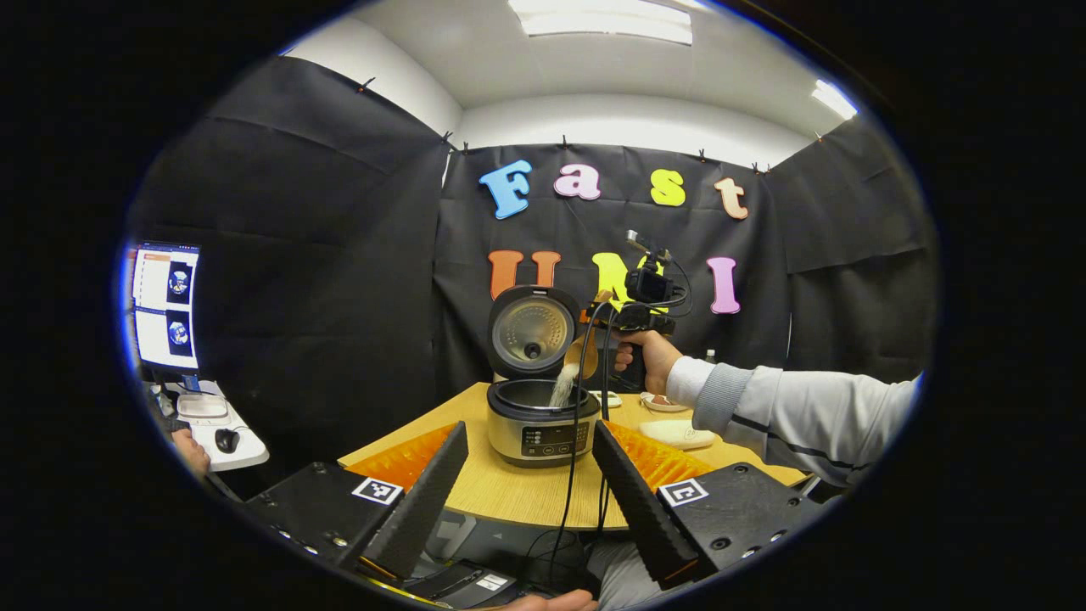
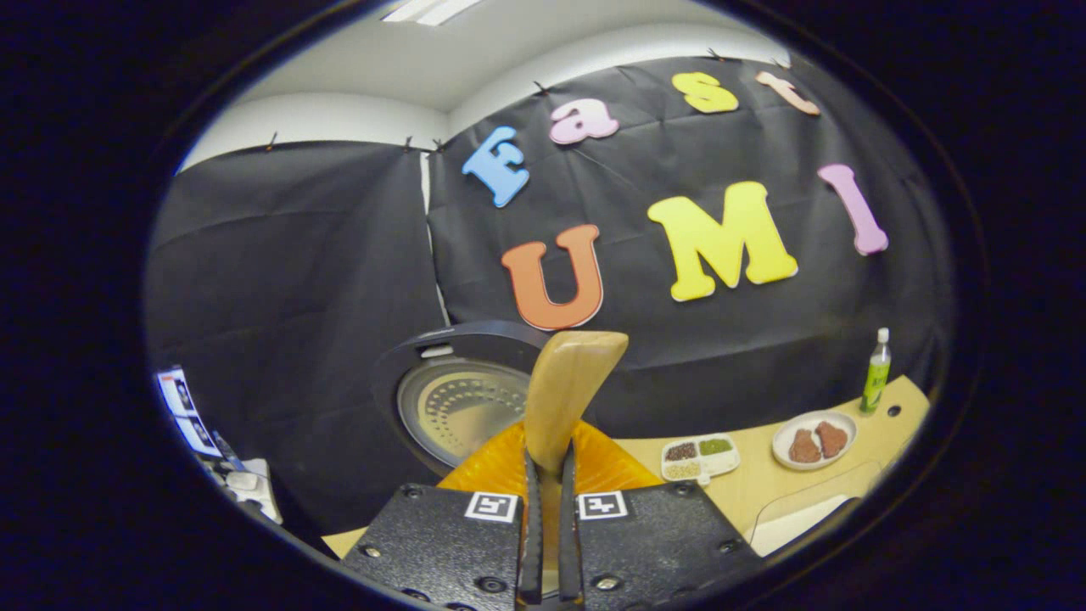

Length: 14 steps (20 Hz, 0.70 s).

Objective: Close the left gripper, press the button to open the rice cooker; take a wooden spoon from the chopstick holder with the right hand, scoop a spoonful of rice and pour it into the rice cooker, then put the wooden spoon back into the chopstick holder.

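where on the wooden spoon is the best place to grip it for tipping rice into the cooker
Grip the wooden spoon on its narrow handle, coming from the handle end, as the right gripper does: both fingers pinch its flat sides, leaving the wide bowl free to tilt over the open rice cooker.

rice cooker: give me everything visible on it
The rice cooker is round, its body steel-coloured with a dark front panel of buttons and a dark rim. It stands on the wooden table. Its lid is swung up and open, showing a perforated metal inner plate. Rice pours from the wooden spoon into the pot.
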### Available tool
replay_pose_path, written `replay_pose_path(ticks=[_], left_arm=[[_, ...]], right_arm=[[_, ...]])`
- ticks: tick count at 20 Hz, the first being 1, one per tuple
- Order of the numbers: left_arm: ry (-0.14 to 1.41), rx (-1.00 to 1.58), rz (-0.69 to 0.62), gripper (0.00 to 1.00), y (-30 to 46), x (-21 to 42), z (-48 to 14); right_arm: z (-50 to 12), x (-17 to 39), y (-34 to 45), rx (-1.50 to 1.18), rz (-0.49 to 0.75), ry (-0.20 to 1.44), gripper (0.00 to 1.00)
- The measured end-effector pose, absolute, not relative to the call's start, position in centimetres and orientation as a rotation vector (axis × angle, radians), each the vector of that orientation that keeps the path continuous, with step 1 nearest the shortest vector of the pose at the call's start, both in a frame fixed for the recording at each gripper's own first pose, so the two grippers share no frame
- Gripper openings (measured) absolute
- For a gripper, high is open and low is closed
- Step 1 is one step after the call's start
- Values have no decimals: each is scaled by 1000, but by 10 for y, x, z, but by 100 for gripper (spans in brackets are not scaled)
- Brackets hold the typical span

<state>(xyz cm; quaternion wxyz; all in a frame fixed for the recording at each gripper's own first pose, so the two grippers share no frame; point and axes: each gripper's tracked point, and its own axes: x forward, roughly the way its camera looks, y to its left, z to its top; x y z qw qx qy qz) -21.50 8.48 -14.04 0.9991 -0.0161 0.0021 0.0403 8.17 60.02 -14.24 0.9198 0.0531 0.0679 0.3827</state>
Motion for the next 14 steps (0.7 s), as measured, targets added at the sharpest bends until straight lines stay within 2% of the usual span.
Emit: replay_pose_path(ticks=[6,10,14], left_arm=[[12,-47,84,94,86,-215,-141],[18,-72,91,94,85,-212,-145],[37,-87,85,95,85,-209,-154]], right_arm=[[-150,38,632,-157,901,-10,13],[-153,29,630,-351,909,-111,13],[-151,30,612,-227,910,-59,12]])
